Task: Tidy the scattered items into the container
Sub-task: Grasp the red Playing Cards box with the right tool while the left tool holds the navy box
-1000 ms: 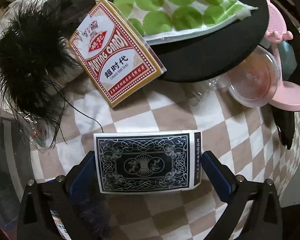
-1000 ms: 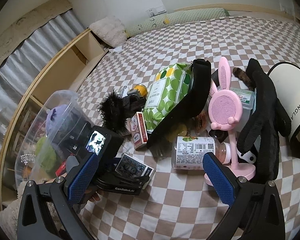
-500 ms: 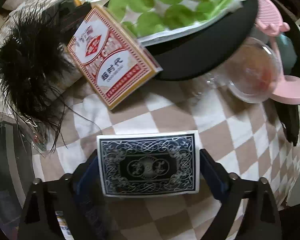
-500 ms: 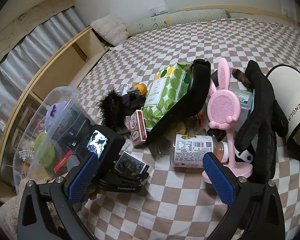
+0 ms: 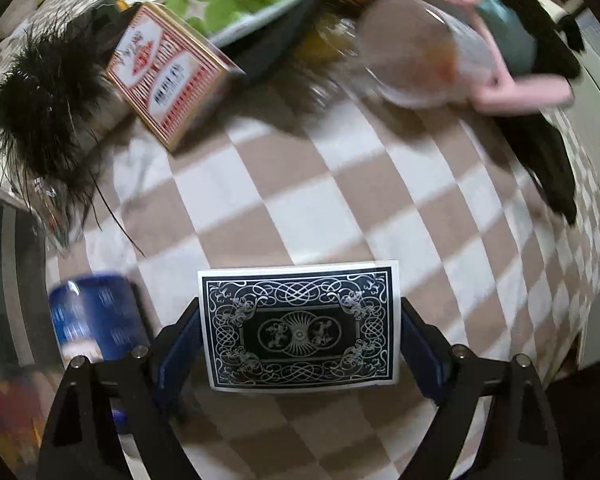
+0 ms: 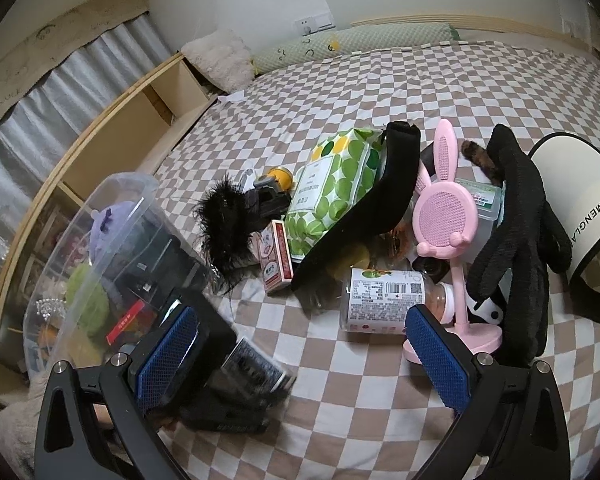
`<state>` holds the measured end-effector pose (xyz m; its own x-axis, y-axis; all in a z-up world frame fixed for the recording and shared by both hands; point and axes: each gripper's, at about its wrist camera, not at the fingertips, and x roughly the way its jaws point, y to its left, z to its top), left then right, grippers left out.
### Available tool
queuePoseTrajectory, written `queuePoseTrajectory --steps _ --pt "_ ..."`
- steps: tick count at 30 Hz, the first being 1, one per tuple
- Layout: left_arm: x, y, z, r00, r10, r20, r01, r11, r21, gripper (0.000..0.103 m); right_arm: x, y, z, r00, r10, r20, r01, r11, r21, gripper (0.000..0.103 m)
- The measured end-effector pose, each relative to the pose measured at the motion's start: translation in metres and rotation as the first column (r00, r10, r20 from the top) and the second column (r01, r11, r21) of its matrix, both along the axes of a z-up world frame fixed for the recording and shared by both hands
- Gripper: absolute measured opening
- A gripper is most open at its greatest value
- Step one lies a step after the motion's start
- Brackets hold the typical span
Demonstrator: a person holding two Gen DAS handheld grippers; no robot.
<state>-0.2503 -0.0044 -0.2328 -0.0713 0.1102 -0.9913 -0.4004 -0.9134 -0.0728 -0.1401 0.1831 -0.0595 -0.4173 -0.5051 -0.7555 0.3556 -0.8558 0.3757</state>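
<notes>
My left gripper (image 5: 300, 328) is shut on a dark blue card deck (image 5: 300, 326) and holds it above the checked bedspread. The deck shows blurred in the right wrist view (image 6: 254, 372), near the clear plastic container (image 6: 96, 240) at the left, which holds several items. My right gripper (image 6: 300, 352) is open and empty, above the bedspread. A red card box (image 6: 276, 258) (image 5: 168, 80), a black feather puff (image 6: 224, 224), a green dotted packet (image 6: 332, 184), a labelled bottle (image 6: 384, 300) and a pink rabbit-shaped stand (image 6: 446, 224) lie scattered ahead.
A black visor (image 6: 376, 208), black gloves (image 6: 516, 240) and a white cap (image 6: 572, 208) lie at the right. A wooden shelf (image 6: 140, 120) runs along the bed's left side. A blue blurred pad (image 5: 92, 316) of the right gripper shows at lower left in the left wrist view.
My left gripper has lifted the blue deck off the bedspread and pulled it back toward me and the container side. The right gripper has barely moved.
</notes>
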Motion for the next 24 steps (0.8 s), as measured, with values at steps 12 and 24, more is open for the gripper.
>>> queuePoseTrajectory --steps 12,24 --pt "0.042 -0.026 -0.002 0.992 -0.121 0.023 0.12 0.993 0.019 0.09 -0.005 -0.061 -0.003 0.966 0.134 -0.221 -0.086 0.973 0.214 0.103" --pt "0.062 -0.066 -0.002 0.954 -0.3 -0.003 0.3 0.954 0.011 0.09 -0.006 -0.178 -0.077 0.848 0.493 -0.193 -0.305 0.753 0.583 0.103"
